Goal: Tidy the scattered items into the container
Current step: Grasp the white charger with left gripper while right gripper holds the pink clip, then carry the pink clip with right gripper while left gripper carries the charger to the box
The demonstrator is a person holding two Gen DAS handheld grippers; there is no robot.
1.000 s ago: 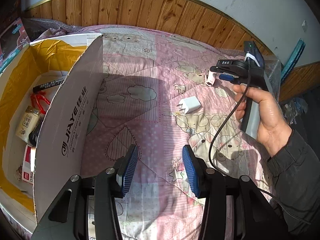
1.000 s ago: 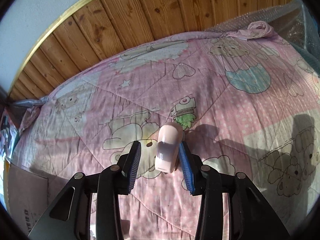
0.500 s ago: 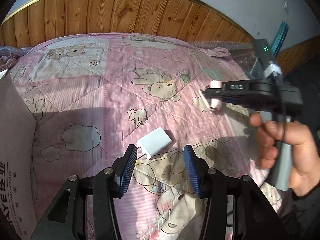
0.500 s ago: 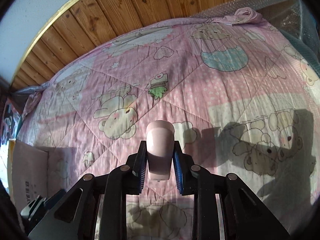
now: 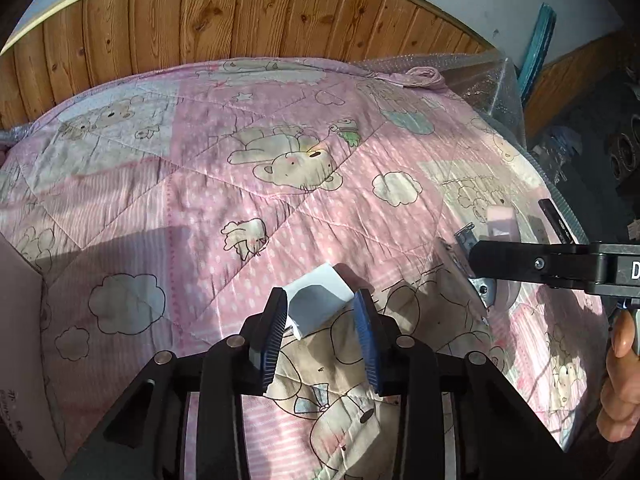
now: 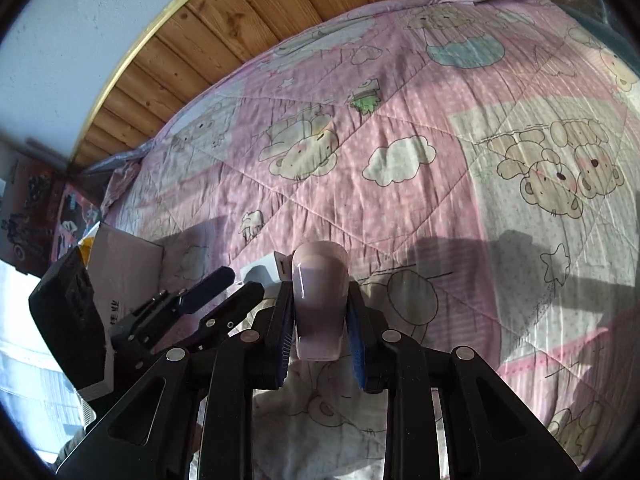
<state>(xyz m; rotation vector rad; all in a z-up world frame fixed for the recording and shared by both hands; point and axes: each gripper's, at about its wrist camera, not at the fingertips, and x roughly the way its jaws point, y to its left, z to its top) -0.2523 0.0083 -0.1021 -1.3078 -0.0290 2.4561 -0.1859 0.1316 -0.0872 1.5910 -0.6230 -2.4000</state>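
A white plug adapter (image 5: pixel 320 300) lies on the pink bear-print quilt (image 5: pixel 248 184), between the parted fingers of the left gripper (image 5: pixel 320 320), which bracket it without clamping. The right gripper (image 6: pixel 320 312) pinches a pale pink stapler (image 6: pixel 319 300) above the quilt, with the cardboard box (image 6: pixel 120 264) at far left.

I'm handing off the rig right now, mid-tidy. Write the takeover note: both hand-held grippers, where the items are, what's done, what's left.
Left hand-held gripper: open, fingers either side of the white charger on the pink quilt; not yet gripped.
Right hand-held gripper: shut on the pink stapler, lifted above the quilt.
Cardboard box: to the left; its inside is out of view.
Left to do: close on the charger, carry both items to the box.
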